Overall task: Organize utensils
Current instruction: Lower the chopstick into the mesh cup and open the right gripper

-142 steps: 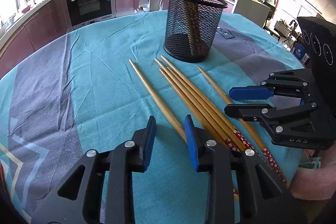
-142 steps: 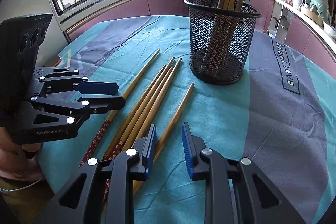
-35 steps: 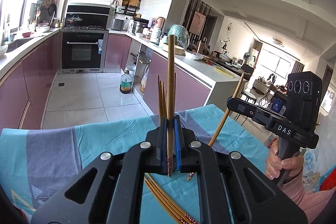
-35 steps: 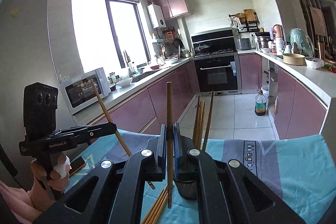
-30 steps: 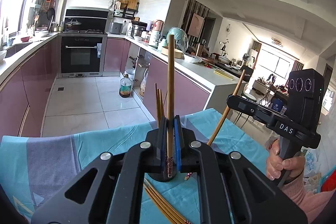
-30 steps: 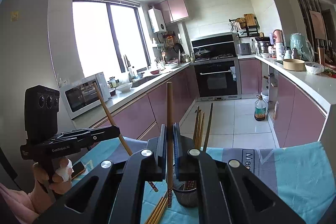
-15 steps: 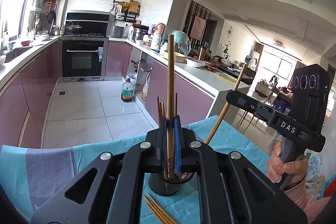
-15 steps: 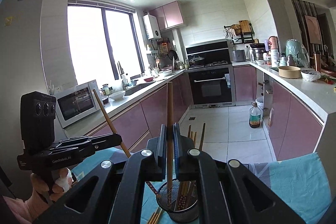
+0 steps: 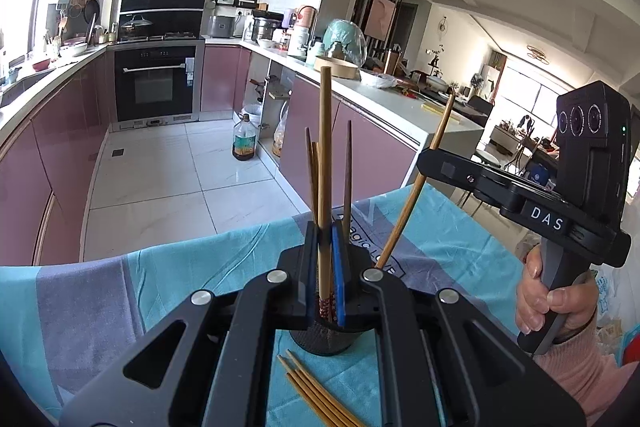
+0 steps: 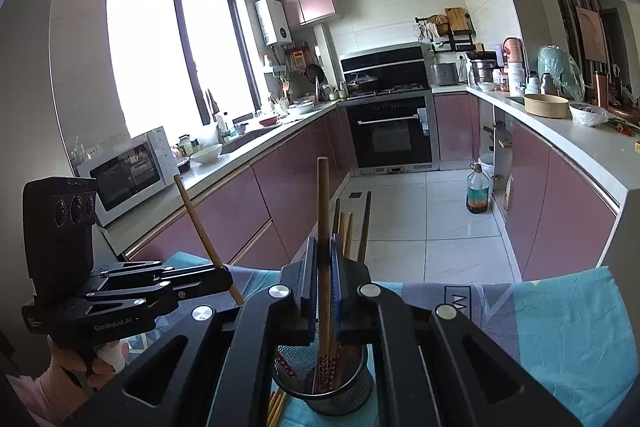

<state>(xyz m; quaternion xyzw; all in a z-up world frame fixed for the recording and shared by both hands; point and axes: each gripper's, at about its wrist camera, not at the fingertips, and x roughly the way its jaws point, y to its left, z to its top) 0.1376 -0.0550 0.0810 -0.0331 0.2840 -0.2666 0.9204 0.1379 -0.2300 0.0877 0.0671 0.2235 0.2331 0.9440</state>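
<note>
My left gripper [image 9: 326, 267] is shut on a wooden chopstick [image 9: 325, 167], held upright with its red patterned end just over the black mesh cup [image 9: 326, 341]. My right gripper [image 10: 323, 283] is shut on another upright chopstick [image 10: 322, 211], whose patterned end hangs inside the mesh cup [image 10: 344, 397] among several chopsticks standing there. Each gripper shows in the other's view: the right gripper [image 9: 424, 159] holds its chopstick [image 9: 414, 195] slanted toward the cup, and the left gripper [image 10: 227, 277] does the same with its own chopstick [image 10: 200, 227].
Several loose chopsticks [image 9: 316, 395] lie on the teal and grey tablecloth [image 9: 180, 275] just in front of the cup. A person's hand [image 9: 548, 303] grips the right handle. Beyond the table lie the kitchen floor, purple cabinets and an oven [image 10: 394, 135].
Both grippers have moved forward and a little down with their chopsticks. The mesh cup, mostly hidden below before, now sits right under the jaws with the patterned ends at its mouth.
</note>
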